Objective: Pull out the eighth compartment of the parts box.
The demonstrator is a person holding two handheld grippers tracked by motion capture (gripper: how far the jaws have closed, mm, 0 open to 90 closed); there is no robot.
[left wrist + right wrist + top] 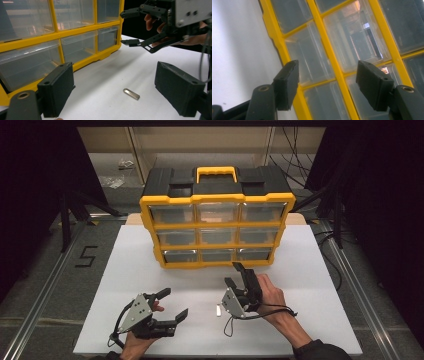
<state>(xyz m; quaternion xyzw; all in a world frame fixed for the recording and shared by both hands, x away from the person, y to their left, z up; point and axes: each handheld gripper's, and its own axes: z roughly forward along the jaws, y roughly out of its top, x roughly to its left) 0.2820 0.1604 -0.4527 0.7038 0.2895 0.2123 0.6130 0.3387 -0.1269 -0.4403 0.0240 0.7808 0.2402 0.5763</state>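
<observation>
A yellow-framed drawer cabinet [217, 226] with a black top and clear drawers stands upright at the back of the white table [125, 265]. A small flat metal piece [218, 310] lies on the table between my hands, and it shows ahead of the left jaws [131, 94]. My left gripper [176, 302] is open near the front edge, nothing between its jaws [113, 72]. My right gripper [231, 273], turned on its side, stands open just short of the cabinet's lower right drawers [328, 67]. Its jaws hold nothing [123, 28].
The cabinet's yellow carry handle [216, 171] lies on its black top. The table's front edge runs just behind my hands. Dark stands [65, 215] and cables flank the table, and a shelf with small packets [112, 180] sits behind the cabinet.
</observation>
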